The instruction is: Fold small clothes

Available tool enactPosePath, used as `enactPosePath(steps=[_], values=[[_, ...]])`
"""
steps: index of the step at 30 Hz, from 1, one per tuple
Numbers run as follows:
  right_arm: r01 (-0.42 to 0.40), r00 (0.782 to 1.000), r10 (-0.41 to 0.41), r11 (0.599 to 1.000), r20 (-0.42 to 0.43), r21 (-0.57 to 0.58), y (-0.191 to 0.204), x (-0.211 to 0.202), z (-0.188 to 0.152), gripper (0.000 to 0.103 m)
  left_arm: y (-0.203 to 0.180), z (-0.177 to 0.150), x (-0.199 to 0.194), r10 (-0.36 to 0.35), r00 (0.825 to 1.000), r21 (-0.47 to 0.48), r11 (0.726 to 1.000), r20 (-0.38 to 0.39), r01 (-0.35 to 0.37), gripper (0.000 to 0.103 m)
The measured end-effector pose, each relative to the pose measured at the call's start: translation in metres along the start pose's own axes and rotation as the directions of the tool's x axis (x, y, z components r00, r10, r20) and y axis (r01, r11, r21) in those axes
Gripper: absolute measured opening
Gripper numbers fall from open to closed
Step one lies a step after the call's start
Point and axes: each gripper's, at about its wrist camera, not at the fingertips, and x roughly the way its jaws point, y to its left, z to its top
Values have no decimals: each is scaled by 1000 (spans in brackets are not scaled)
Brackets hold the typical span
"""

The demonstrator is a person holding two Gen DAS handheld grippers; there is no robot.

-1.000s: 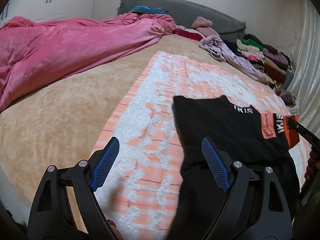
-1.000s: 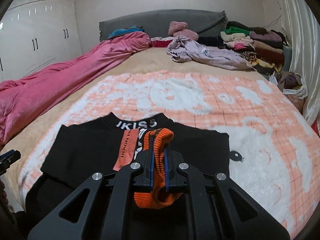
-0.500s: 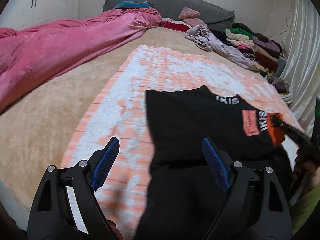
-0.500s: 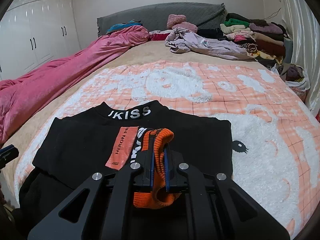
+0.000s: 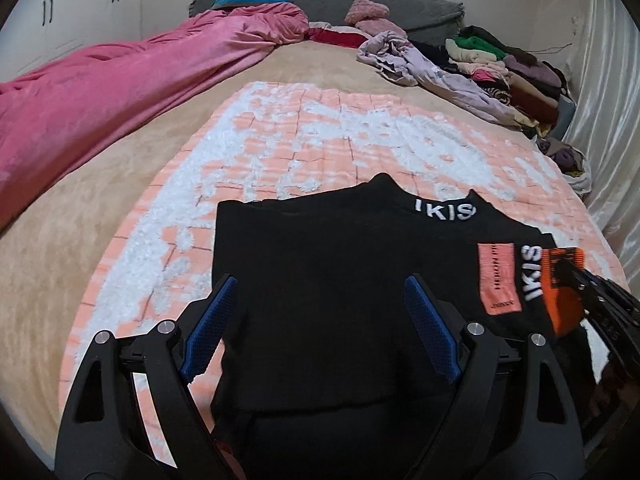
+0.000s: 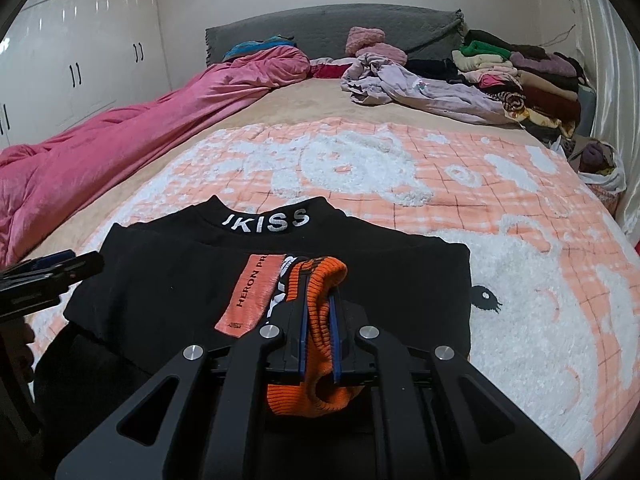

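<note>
Black top (image 6: 168,280) flat at bed's near edge, partly folded. Your right tool (image 6: 318,320) pinches orange cuff (image 6: 320,276); left tool (image 5: 316,328) spread, empty. Remaining folds pending.

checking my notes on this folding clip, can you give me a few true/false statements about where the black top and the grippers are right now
1. The right gripper is shut on the orange cuff. True.
2. The left gripper is shut on the black top. False: its jaws are wide open with the top lying below them, nothing pinched.
3. The black top lies on the peach and white blanket. True.
4. The pink duvet covers the black top. False: it lies apart, along the far left side of the bed.
5. White lettering shows on the top's collar. True.
</note>
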Motion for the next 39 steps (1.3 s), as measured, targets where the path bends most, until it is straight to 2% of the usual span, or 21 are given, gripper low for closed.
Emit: enactPosePath(steps=[7,10,16,23,30,33,35,39], values=[[40,999,-40,999,0,13,-8,2,0,13,10,-18,35,37,998,-8,999,-56,-37,77],[61,998,-61,997,3,39,-16,1,-1,15,12,-22,35,37,999,-6,999,-32,-37,80],[79,997,-79,993,1,87,-31,-8,-7,27,14,-27,33,21,1000,4,1000,-5,-21,80],[40,997,-31,990,-71,132,-32,-3,-26,36,13,-29,31,12,1000,16,1000,15,-12,81],[8,991,12,989,-135,147,-26,19,-30,36,15,-32,29,1,1000,23,1000,22,-1,81],[-2,989,28,984,-144,176,-26,25,-33,30,15,-32,29,-1,1000,27,1000,23,0,81],[9,991,12,987,-135,158,-24,23,-33,16,15,-32,28,-1,1000,27,1000,22,0,81],[31,997,-24,995,-74,95,-17,9,-30,11,14,-32,29,2,1000,30,1000,23,-3,81]])
